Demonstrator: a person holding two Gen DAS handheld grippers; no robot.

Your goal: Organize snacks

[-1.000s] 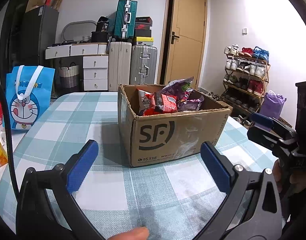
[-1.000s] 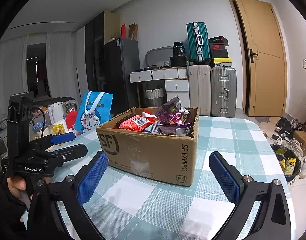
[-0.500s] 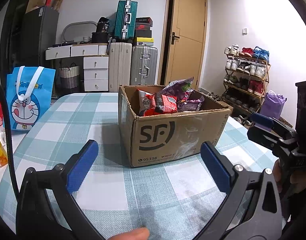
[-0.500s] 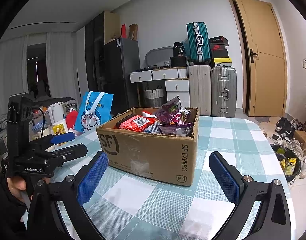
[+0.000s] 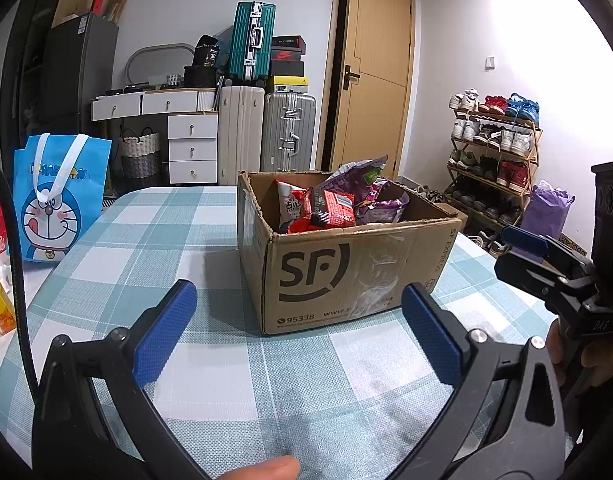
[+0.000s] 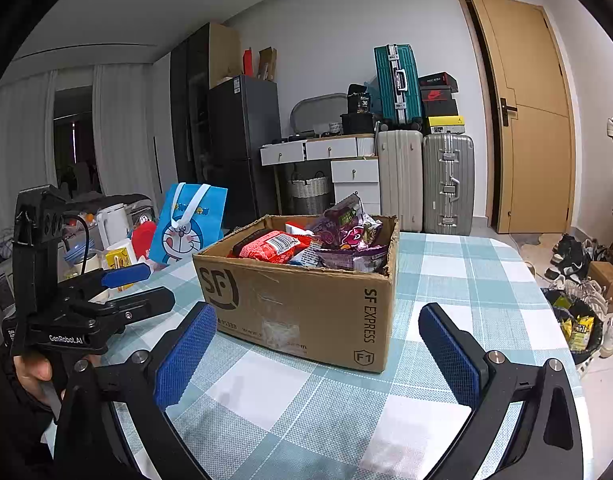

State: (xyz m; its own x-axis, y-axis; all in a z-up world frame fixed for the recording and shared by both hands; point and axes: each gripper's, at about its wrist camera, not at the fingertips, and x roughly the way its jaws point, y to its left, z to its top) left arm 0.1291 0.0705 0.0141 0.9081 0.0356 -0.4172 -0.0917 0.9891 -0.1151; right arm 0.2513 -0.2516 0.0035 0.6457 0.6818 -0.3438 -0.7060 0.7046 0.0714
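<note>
The left gripper (image 5: 294,332) has its jaws spread wide and holds nothing; its blue pads (image 5: 164,334) hover over the worktop (image 5: 178,248). Straight ahead of the jaws, past the pads and not touching them, stands the box (image 5: 346,268), an open cardboard carton resting on the checked cloth. The box's near front face lies between the lines of the two pads.

The right gripper (image 6: 318,354) also has its jaws spread wide, with nothing between them. From its view the box (image 6: 302,300) stands just beyond the jaws, its near corner pointing between them, closer to the right pad (image 6: 450,354) than to the left one.

Inside the box lie the snacks (image 5: 338,204): a red pack toward the box's left side and purple packs toward its right, some poking above the rim. The right wrist view shows the same snacks (image 6: 306,242) filling the box's top.

Left of the box, near the worktop's edge, a blue bag (image 5: 56,196) stands upright, well apart from the box. Beyond the bag, still left of the box, the right view shows a white kettle (image 6: 114,222) and a yellow carton (image 6: 120,258). Behind the box, past the worktop, stand suitcases (image 5: 262,138) and a door (image 5: 372,88); to the box's right a shoe rack (image 5: 494,152) lines the wall.
</note>
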